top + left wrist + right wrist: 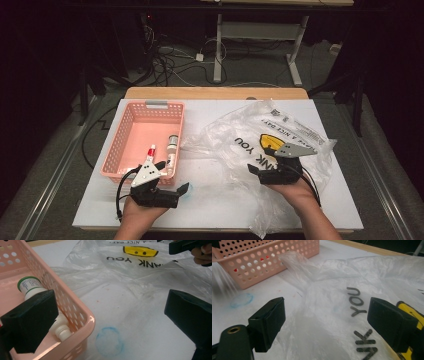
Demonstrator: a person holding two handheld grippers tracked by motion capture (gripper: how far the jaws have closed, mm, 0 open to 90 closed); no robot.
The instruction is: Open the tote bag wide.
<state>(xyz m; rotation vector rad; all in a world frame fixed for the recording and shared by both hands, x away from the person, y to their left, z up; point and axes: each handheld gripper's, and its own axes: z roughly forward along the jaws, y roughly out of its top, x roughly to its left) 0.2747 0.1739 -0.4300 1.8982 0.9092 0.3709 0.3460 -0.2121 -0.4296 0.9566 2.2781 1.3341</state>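
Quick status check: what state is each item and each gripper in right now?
Pink basket: upright on the table, holding two items.
White bottle: lying on its side in the basket.
Red-tipped tube: lying in the basket.
Plastic bag: crumpled flat on the table, unheld.
Left gripper: jaws open, holding nothing.
Right gripper: jaws open over the bag, holding nothing.

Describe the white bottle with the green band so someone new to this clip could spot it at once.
Start at the pink perforated basket on the left of the white table. Inside, along its right wall, lies the white bottle on its side, with a ribbed white cap. Its green-edged label sets it apart from the smaller red-tipped tube lying beside it.
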